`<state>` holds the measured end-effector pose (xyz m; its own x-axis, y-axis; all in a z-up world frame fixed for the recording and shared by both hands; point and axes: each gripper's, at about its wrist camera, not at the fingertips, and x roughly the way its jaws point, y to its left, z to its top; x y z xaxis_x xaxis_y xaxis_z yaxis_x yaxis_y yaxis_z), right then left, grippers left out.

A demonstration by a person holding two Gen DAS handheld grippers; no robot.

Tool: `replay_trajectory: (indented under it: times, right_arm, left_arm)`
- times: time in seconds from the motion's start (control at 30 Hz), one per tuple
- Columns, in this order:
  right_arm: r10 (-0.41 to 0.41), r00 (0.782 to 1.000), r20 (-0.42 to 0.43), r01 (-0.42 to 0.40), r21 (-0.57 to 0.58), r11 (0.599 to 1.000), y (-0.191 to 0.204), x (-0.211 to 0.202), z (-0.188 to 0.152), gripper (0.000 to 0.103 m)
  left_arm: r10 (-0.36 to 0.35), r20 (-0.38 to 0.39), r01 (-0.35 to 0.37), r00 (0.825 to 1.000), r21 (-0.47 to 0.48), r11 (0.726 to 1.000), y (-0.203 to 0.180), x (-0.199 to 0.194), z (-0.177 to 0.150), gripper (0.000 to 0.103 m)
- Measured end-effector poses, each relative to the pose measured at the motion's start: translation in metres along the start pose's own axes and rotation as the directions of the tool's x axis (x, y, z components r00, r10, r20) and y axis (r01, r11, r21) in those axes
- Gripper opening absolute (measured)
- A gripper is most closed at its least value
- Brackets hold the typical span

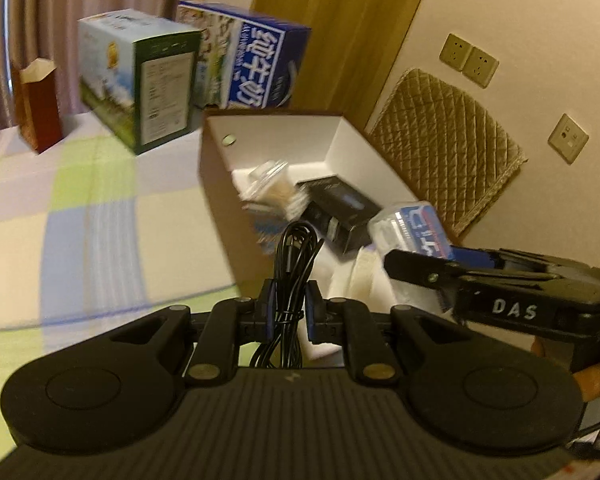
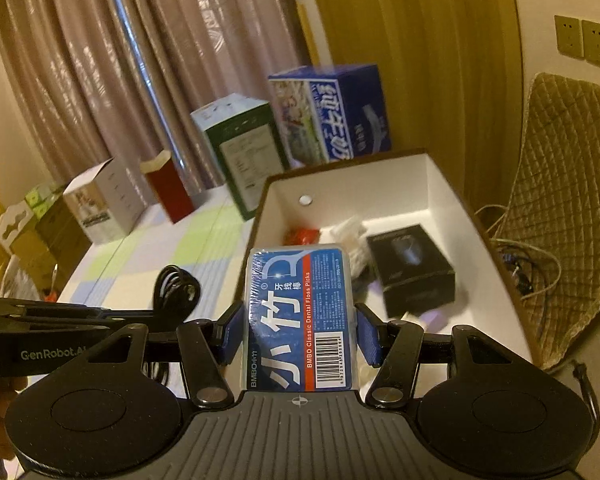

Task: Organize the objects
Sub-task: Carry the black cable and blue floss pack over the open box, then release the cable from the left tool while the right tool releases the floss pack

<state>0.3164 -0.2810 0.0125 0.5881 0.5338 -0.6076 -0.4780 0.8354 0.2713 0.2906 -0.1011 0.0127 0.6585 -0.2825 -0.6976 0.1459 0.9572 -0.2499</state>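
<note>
Evidently both grippers are loaded; the left gripper (image 1: 291, 308) is clenched tight on a coiled black cable (image 1: 294, 256), pinched at the tie around its middle, while the right gripper (image 2: 300, 332) grips a floss pick box (image 2: 302, 316) across its narrow sides; both hang near the open white storage box (image 2: 440, 184), which in the right wrist view lies at about one o'clock from the floss box, and holds a black carton (image 2: 414, 268) among blurred oddments. The cable looks light and floppy (its loops will sag and may snag the rim), so the tied waist seems the sound place to hold; the floss box seems light, stiff and glossy, likely slippery, best clamped on its flat sides.
</note>
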Motion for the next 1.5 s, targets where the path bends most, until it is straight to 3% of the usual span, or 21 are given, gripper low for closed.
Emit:
replay_trajectory:
  times: [0.4, 0.77, 1.33, 1.5]
  right_arm:
    - [0.014, 0.999, -0.050, -0.012, 0.050, 0.999, -0.045, 0.061, 0.037, 0.054]
    - [0.029, 0.996, -0.089, -0.021, 0.087, 0.996, -0.067, 0.097, 0.052, 0.054]
    - [0.065, 0.991, -0.118, -0.055, 0.086, 0.995, -0.064, 0.127, 0.058, 0.054]
    - [0.055, 0.995, -0.087, -0.048, 0.083, 0.995, -0.062, 0.132, 0.058, 0.055]
  left_arm:
    - [0.054, -0.046, -0.054, 0.997, 0.004, 0.999, -0.014, 0.081, 0.053, 0.011]
    - [0.120, -0.106, -0.120, 0.987, 0.010, 0.993, -0.005, 0.137, 0.076, 0.011]
    - [0.171, -0.064, -0.170, 0.983, 0.023, 0.985, 0.009, 0.136, 0.093, 0.031]
    - [0.199, -0.048, -0.199, 0.979, 0.015, 0.980, 0.015, 0.130, 0.095, 0.040]
